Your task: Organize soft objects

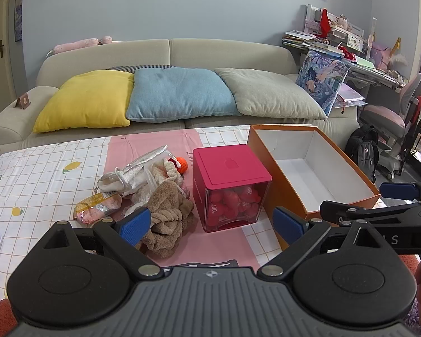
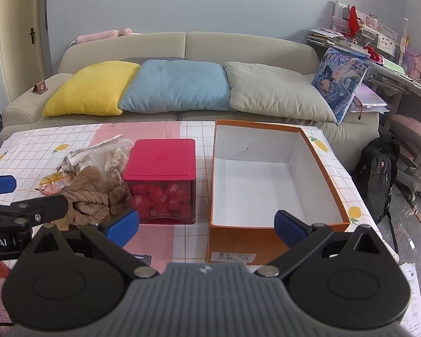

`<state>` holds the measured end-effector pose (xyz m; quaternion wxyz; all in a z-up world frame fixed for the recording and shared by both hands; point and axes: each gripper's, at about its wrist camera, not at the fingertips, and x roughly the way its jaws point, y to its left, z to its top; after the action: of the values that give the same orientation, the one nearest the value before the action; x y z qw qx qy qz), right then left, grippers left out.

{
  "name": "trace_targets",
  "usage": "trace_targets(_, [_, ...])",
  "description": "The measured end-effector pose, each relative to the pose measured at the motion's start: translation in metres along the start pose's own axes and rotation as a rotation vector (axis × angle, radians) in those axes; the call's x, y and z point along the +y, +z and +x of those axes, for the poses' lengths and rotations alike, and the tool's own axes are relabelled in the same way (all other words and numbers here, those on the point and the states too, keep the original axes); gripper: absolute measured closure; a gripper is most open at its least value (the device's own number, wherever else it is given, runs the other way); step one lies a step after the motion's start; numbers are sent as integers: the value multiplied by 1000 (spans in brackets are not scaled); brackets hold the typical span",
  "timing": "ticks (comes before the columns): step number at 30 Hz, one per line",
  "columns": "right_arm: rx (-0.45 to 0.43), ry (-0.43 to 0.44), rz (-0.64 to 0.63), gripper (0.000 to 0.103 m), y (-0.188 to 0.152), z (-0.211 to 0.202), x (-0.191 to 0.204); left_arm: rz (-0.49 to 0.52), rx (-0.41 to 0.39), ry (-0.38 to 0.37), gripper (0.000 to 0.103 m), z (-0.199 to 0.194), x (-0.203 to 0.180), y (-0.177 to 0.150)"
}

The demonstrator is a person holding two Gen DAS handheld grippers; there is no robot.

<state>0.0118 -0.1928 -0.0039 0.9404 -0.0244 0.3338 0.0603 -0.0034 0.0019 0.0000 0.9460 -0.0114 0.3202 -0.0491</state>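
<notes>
A pile of soft things lies on the table left of centre: a brown plush cloth [image 1: 168,210] [image 2: 91,196], a clear bag with cream knitwear [image 1: 157,172] [image 2: 113,156], a silvery pouch [image 1: 137,165], an orange knitted ball [image 1: 182,164] and a snack packet [image 1: 98,205]. An open orange box [image 1: 308,168] [image 2: 266,185] with a white, empty inside stands on the right. My left gripper [image 1: 212,224] is open and empty, its left pad beside the brown cloth. My right gripper [image 2: 206,224] is open and empty in front of the orange box.
A red box [image 1: 230,185] [image 2: 161,179] with a see-through front stands between pile and orange box. The tablecloth [image 1: 42,185] is checked with a pink strip. Behind is a sofa with yellow [image 1: 89,101], blue and grey cushions. A backpack [image 2: 379,174] and a desk chair stand on the right.
</notes>
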Motion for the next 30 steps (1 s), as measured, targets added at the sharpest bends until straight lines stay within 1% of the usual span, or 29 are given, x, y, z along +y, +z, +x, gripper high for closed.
trace_targets(17, [9, 2, -1, 3, -3, 2, 1, 4, 6, -2, 0, 2, 0, -3])
trace_targets(20, [11, 6, -9, 3, -2, 3, 1, 3, 19, -11, 0, 5, 2, -3])
trace_targets(24, [10, 38, -43, 3, 2, 6, 4, -25, 44, -37, 0, 10, 10, -2])
trace_targets(25, [4, 50, -56, 3, 4, 7, 5, -29, 49, -49, 4, 12, 12, -2])
trace_targets(26, [1, 62, -64, 3, 6, 9, 6, -30, 57, -62, 11, 14, 15, -2])
trace_targets(28, [4, 99, -79, 7, 9, 14, 9, -28, 74, -82, 17, 18, 21, -1])
trace_targets(29, [13, 120, -86, 11, 11, 18, 11, -30, 82, -84, 22, 21, 24, -2])
trace_targets(30, [22, 140, -93, 15, 13, 21, 14, -34, 88, -85, 23, 23, 28, -2])
